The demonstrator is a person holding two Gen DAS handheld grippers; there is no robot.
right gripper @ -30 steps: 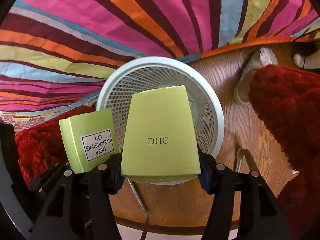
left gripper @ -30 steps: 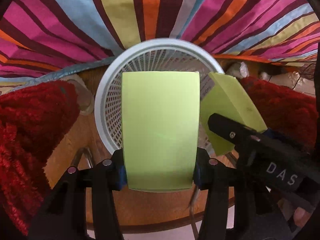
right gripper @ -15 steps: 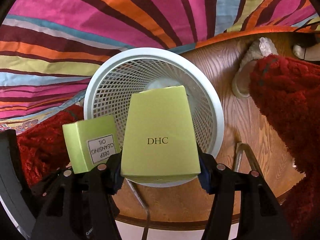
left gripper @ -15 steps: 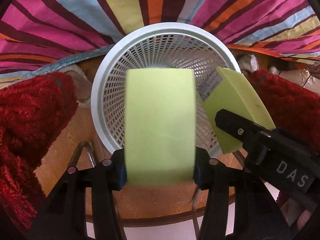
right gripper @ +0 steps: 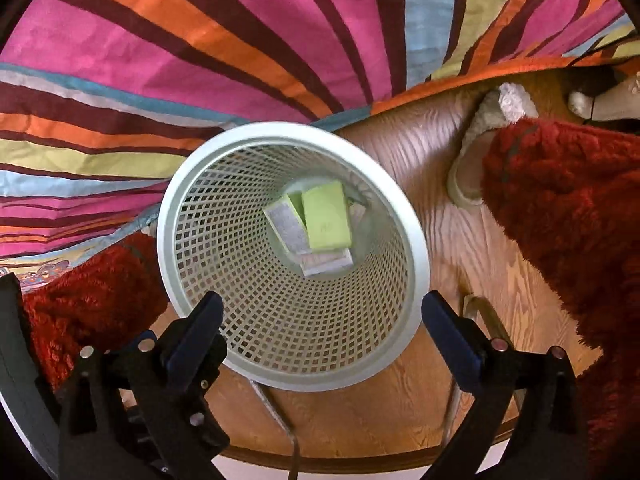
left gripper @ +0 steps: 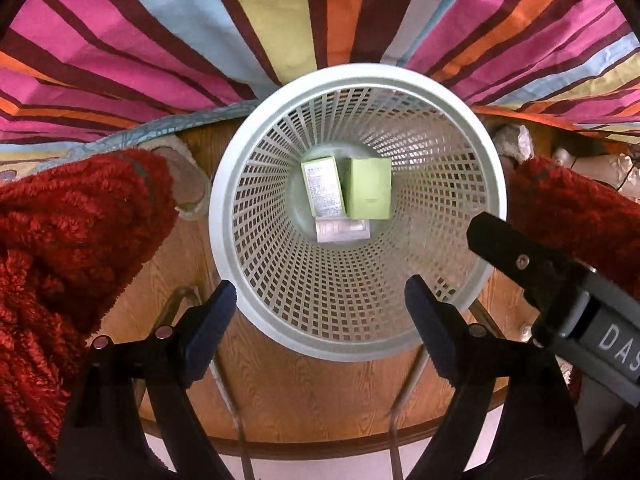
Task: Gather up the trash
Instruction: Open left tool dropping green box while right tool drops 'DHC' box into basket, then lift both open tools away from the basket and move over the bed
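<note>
Boxes, two pale green ones, lie at the bottom of the white mesh bin [left gripper: 356,216], straight below both of our grippers. From the left gripper [left gripper: 320,312] we look down past the fingers and see the printed-label box [left gripper: 323,194] lying beside the plain green box [left gripper: 370,194], the two touching, with a pale packet [left gripper: 342,231] under their near ends. Their long sides run away from us, roughly along the line between the fingers rather than across it.

Our left jaws are opening and nothing sits between them; only the bin's rim shows in the gap. Over on the right gripper [right gripper: 322,328], same story: the jaws are swinging apart, empty, with the green box [right gripper: 326,216] far down in the bin, a little ahead of the fingers.

The right gripper's black finger pokes into the left view at the bin's right rim, so the two tools hang just beside each other, neither clearly nearer the boxes.

Around the bin we have wooden floor [right gripper: 420,152], red shaggy rug [left gripper: 72,240] to either side and striped cloth [left gripper: 280,12] beyond. We judge this drop done; the next piece must be sought away from the bin.
</note>
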